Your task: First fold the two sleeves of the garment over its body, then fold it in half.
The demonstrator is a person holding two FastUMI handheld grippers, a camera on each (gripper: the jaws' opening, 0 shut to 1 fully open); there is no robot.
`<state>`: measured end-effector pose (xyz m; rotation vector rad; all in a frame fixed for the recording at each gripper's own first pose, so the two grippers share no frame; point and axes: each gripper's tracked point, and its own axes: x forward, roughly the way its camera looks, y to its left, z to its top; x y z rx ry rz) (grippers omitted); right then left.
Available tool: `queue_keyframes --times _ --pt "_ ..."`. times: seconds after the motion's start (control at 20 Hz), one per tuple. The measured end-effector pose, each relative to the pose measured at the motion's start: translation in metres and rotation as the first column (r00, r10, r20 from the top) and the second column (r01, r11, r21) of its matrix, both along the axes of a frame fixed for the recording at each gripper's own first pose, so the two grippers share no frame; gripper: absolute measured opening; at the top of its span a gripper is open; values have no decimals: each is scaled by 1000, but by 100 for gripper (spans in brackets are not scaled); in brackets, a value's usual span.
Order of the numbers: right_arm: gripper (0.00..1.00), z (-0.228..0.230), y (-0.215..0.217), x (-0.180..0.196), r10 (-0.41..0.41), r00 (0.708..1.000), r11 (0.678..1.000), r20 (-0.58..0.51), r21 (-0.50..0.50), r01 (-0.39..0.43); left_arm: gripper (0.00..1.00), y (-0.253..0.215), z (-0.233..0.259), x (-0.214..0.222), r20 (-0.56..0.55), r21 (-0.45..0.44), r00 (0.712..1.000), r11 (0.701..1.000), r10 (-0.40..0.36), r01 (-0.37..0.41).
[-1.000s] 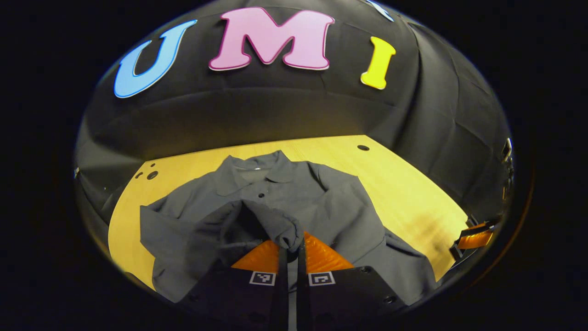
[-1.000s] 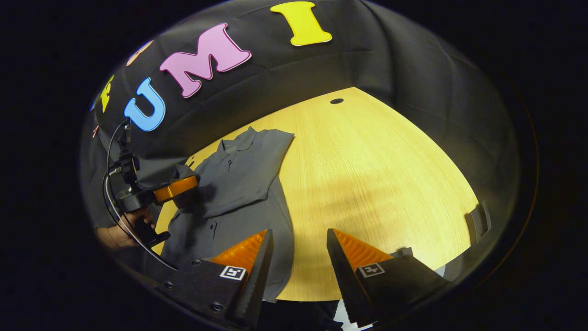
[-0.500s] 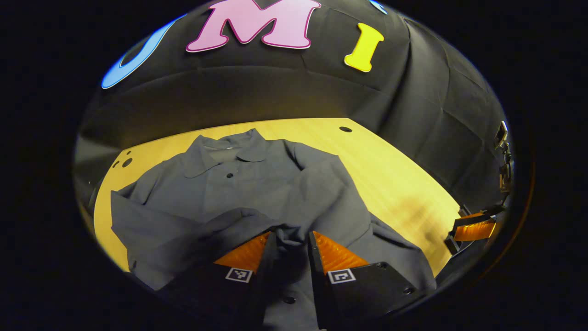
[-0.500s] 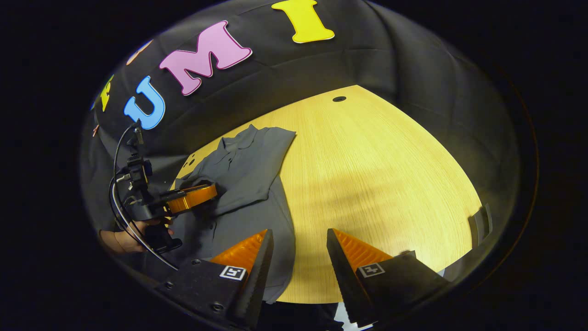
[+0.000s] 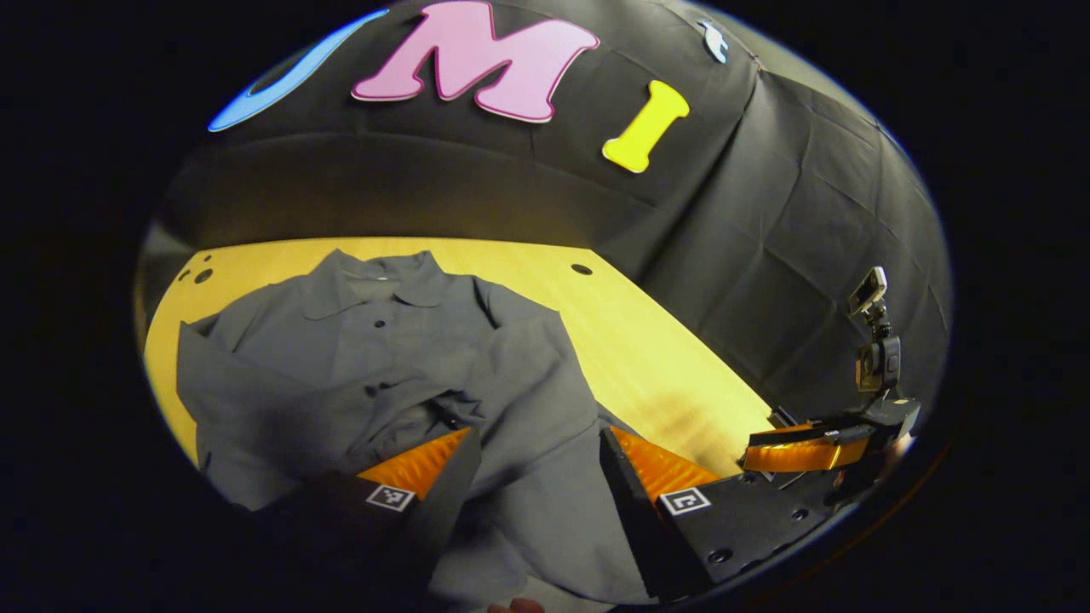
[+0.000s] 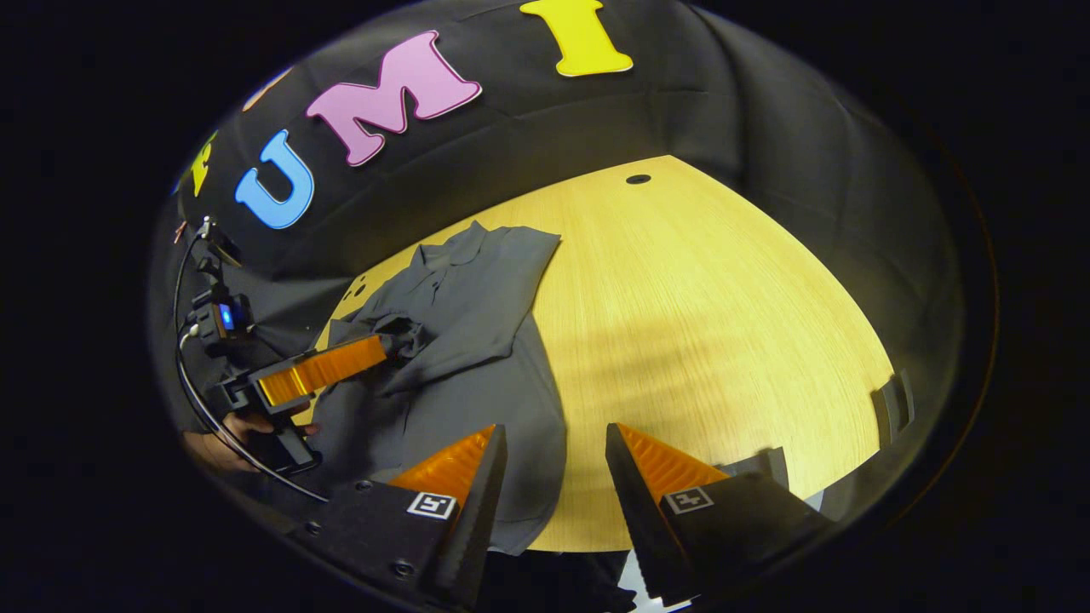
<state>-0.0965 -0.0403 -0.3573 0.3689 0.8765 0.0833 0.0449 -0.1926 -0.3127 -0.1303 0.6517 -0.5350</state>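
Note:
A grey button-up shirt [image 5: 383, 358] lies collar-away on the yellow wooden table [image 5: 664, 358]. Both its sleeves are laid over its body, and the left sleeve's crumpled cuff [image 5: 443, 409] rests near the button line. My left gripper [image 5: 535, 451] stands open just above the shirt's lower half, with nothing between its fingers. In the right gripper view the same shirt [image 6: 477, 340] sits at the table's left part, with the left gripper [image 6: 324, 370] beside the bunched cuff [image 6: 400, 328]. My right gripper [image 6: 553, 434] is open over the shirt's hem edge and bare table.
A hand [image 6: 221, 434] holds the left gripper, trailing a cable. The right gripper [image 5: 809, 451] and its camera [image 5: 873, 358] stand at the table's right edge. Small holes [image 6: 638, 179] mark the far table. A dark bracket [image 6: 890, 404] sits on the right rim.
The left gripper carried the sleeve cuff over the body, opened and let it go, then drew back. The right gripper has hardly moved.

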Motion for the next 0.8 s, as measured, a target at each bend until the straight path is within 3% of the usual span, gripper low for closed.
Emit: queue_keyframes --times 0.05,0.1,0.15,0.2,0.3,0.4,0.55,0.8 --pt "74 0 2 -3 3 1000 1000 -3 -1 -3 89 8 6 -6 11 -1 1000 1000 15 -15" --pt "63 -1 6 -6 5 1000 1000 -8 2 -5 89 18 10 -12 20 3 999 1000 28 -28" --pt "76 -1 9 -9 6 1000 1000 -16 4 -6 89 28 15 -19 28 12 999 999 35 -36" --pt "79 -2 14 -13 8 1000 1000 -21 6 -8 90 37 18 -29 30 15 999 999 35 -35" --pt "79 -5 21 -23 15 999 1000 -37 2 -15 89 60 20 -49 20 16 999 999 46 -46" --pt "79 -8 29 -32 22 998 1000 -53 -8 -23 95 89 20 -68 -1 10 997 997 83 -83" --pt "79 -18 35 -48 19 996 999 -93 -36 -23 96 148 14 -96 -28 38 983 982 184 -183" --pt "79 -30 48 -64 11 990 999 -138 -39 -16 96 247 -16 -142 -60 175 937 928 343 -328"
